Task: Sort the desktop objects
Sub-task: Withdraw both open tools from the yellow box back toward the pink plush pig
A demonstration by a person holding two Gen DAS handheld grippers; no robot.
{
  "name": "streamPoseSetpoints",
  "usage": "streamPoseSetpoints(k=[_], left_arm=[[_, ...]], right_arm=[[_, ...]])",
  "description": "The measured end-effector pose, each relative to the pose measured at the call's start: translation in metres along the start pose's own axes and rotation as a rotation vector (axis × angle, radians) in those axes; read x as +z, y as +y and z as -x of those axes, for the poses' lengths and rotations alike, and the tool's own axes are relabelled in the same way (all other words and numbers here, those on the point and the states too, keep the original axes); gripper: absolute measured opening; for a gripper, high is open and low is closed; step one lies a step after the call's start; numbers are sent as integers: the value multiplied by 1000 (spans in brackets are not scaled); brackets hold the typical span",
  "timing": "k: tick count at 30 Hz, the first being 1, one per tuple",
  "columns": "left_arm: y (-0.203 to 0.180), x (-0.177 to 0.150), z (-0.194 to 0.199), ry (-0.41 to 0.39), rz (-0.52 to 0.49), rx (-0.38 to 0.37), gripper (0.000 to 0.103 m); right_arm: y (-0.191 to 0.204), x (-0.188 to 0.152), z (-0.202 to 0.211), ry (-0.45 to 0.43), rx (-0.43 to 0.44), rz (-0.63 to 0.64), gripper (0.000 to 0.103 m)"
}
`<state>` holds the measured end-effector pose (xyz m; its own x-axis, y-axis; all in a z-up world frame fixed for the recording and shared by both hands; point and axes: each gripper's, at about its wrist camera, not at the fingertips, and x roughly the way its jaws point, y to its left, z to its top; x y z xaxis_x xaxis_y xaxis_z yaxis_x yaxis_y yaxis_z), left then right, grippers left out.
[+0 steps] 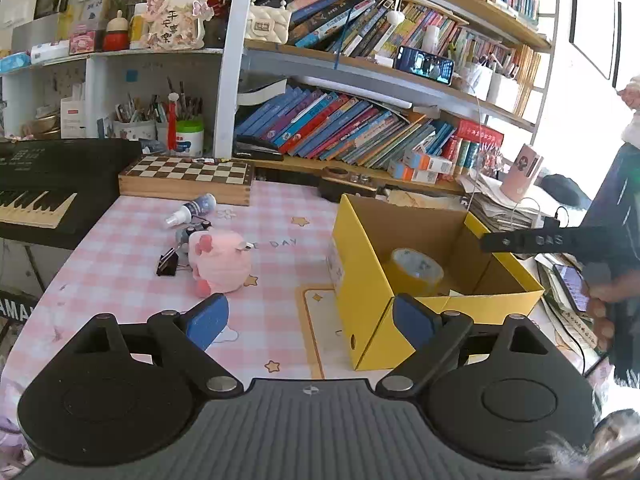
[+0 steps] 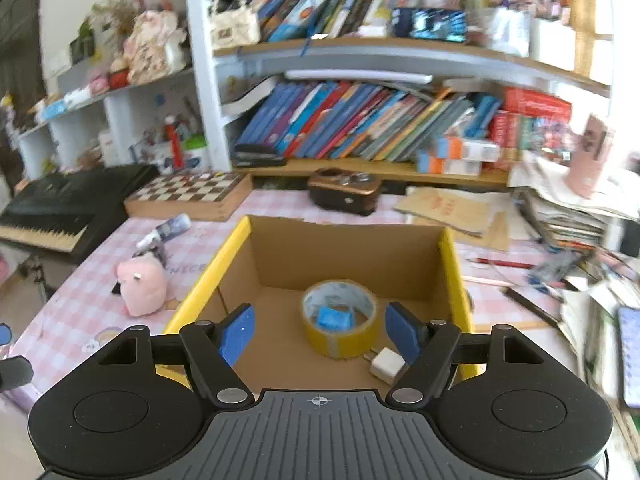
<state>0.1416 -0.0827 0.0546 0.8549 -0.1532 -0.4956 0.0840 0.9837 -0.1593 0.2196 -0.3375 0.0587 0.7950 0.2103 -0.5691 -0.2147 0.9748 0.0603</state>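
A yellow cardboard box (image 1: 360,280) (image 2: 452,276) stands open on the pink checked desk. Inside lie a roll of yellow tape (image 2: 340,334) (image 1: 416,270), a small blue item (image 2: 334,318) within the roll, and a white charger plug (image 2: 386,362). Left of the box lie a pink plush toy (image 1: 220,260) (image 2: 144,284), a black binder clip (image 1: 167,264), a small spray bottle (image 1: 192,208) (image 2: 166,230) and a grey item (image 1: 188,232). My left gripper (image 1: 310,322) is open and empty above the desk by the box's near corner. My right gripper (image 2: 320,332) is open and empty over the box.
A chessboard box (image 1: 188,178) and a black keyboard (image 1: 44,188) stand at the back left. A brown case (image 2: 344,190) sits behind the box. Stacked papers, pencils and a phone (image 2: 630,356) crowd the right. Bookshelves rise behind.
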Motion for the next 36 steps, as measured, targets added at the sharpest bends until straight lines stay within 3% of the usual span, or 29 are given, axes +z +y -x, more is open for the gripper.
streamPoseSetpoints(k=[11,20,27,36], left_arm=[[26,-9,16,9,-21,-66,89],[40,-35,31,43,-103,-77,89],[56,-48,42,64,-94,-81,92],[78,-65,50,117,-105,-56,92]], right_arm=[[26,-39,53,-54,-155,-38,78],[56,-86,88,-67,-275,-67,80],[85,-116,98,-41,-299,-93,81],[126,-143,98,16,-264,-111,81]])
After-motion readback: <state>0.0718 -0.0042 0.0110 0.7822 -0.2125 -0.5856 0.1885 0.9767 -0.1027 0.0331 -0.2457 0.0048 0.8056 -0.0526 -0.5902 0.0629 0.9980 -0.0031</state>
